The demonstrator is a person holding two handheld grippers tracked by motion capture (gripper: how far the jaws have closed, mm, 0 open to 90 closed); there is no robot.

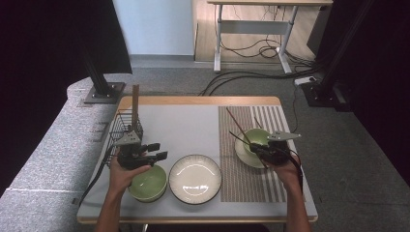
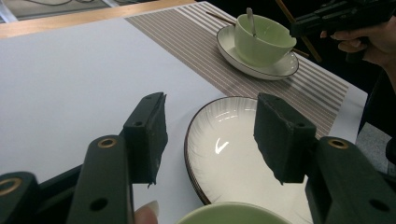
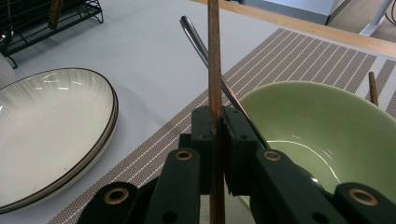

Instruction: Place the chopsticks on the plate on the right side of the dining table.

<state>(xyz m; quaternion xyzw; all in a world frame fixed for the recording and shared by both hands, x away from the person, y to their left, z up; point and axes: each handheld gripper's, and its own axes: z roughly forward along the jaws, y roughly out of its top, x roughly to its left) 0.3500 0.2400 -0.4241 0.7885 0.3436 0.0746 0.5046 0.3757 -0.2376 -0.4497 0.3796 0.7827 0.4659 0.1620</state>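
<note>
Chopstick [image 3: 214, 70] base behind right tongs [image 3: 217, 123]

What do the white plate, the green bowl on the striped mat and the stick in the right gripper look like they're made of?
White plate: probably glazed ceramic, with a glossy highlight, a fine ribbed surface and a dark rim line.
Green bowl: likely glazed ceramic too, smooth and shiny inside.
Stick: looks like brown wood, matte, possibly a chopstick, clamped between the jaws of the right gripper.

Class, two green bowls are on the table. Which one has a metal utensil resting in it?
The green bowl on the saucer, on the striped placemat by the right claw. A metal handle leans out of it. The other green bowl, by the left claw, looks empty.
</note>
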